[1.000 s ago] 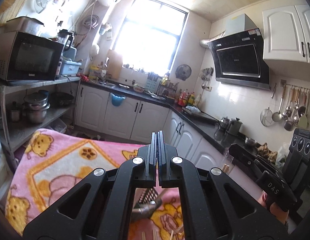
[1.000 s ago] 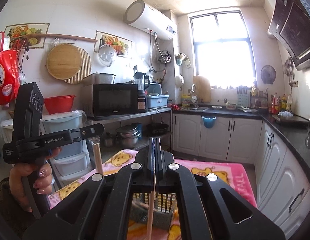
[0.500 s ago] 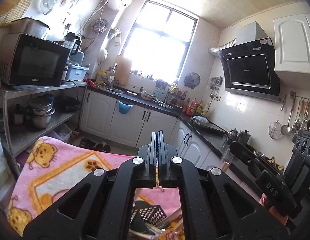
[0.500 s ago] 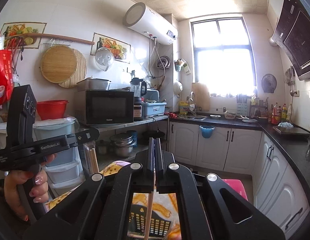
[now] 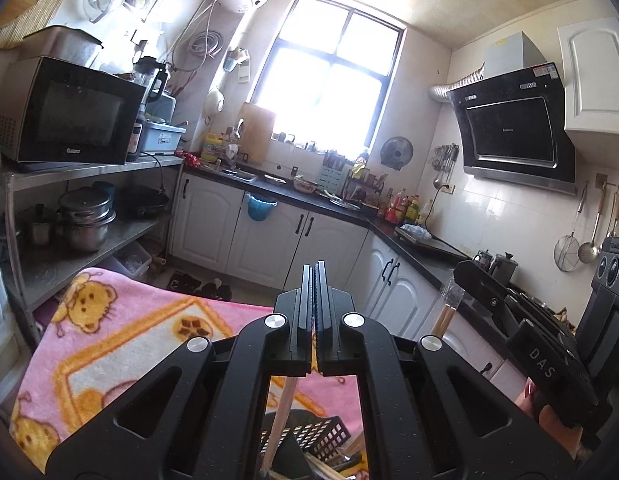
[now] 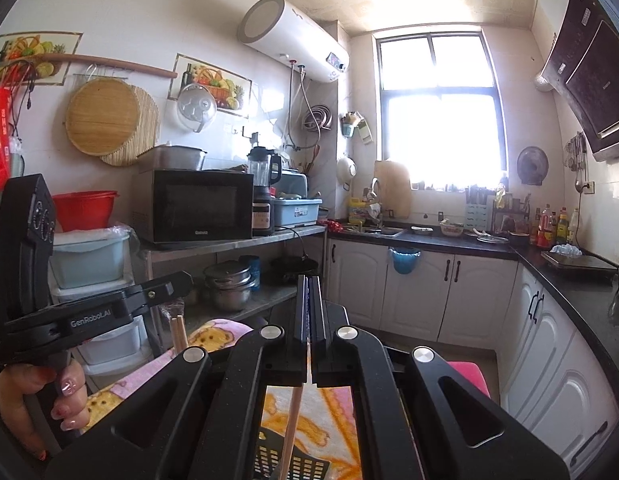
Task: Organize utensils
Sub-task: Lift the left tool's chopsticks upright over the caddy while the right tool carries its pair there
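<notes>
My left gripper is shut on pale wooden chopsticks that hang down toward a black perforated utensil basket on the pink blanket. My right gripper is shut on wooden chopsticks that hang down over the same black basket. Each gripper shows in the other's view: the right one with chopstick tops, the left one with chopstick tops. The basket holds several utensils, mostly hidden by my gripper bodies.
A pink cartoon blanket covers the table below. A metal shelf with a microwave and pots stands to the left. White cabinets and a dark counter run along the far wall. A stove hood is at the right.
Both grippers have risen and tilted up, lifting the chopsticks higher above the basket; less of the blanket shows now.
</notes>
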